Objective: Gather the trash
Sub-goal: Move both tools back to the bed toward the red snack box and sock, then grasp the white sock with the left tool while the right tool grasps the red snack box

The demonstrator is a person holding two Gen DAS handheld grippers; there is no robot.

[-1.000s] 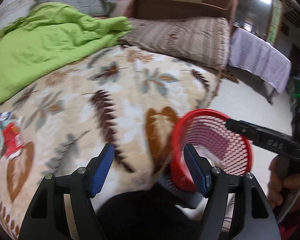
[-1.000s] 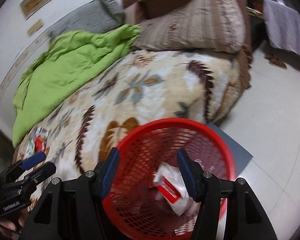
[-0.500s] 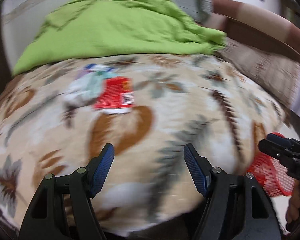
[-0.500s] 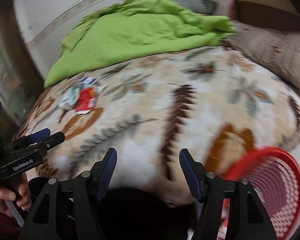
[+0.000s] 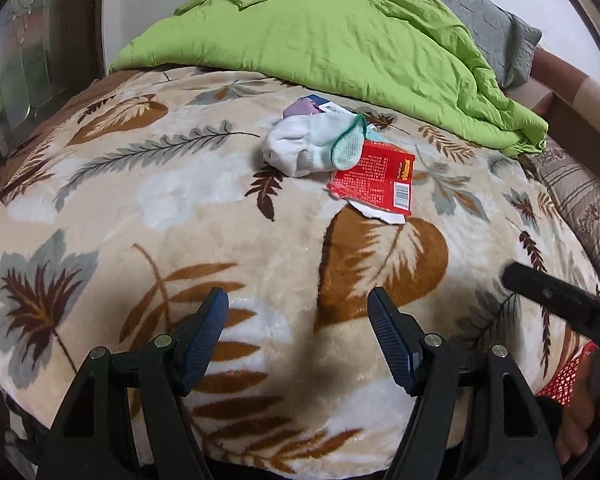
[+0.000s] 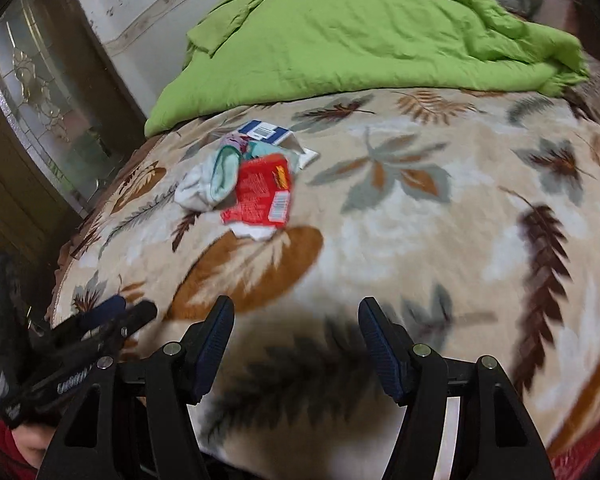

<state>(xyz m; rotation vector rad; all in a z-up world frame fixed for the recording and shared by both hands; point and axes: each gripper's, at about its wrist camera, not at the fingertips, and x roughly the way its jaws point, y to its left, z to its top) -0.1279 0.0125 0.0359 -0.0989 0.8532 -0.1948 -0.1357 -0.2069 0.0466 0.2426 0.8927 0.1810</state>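
Red wrapper (image 5: 376, 178): flat on leaf-print blanket (image 5: 100, 208), torn white edge toward the grippers.
Sock (image 5: 308, 146): white, overlapping wrapper's far left corner.
Blue-white packet (image 6: 264, 131): behind sock.
Left gripper (image 5: 298, 334): spread wide, empty, short of the pile.
Right gripper (image 6: 296, 342): parted, empty.
Green quilt (image 5: 340, 28): bunched beyond.

I see a leaf-print blanket (image 5: 260, 248) filling most of both views. A green quilt (image 5: 340, 36) lies crumpled across the top, its lower edge resting on the blanket. In the left view's upper right a grey pillow (image 5: 496, 28) sits behind the quilt, and a striped cushion (image 5: 584, 208) shows at the right edge. A glass-panelled door (image 6: 40, 92) stands at the right view's left.
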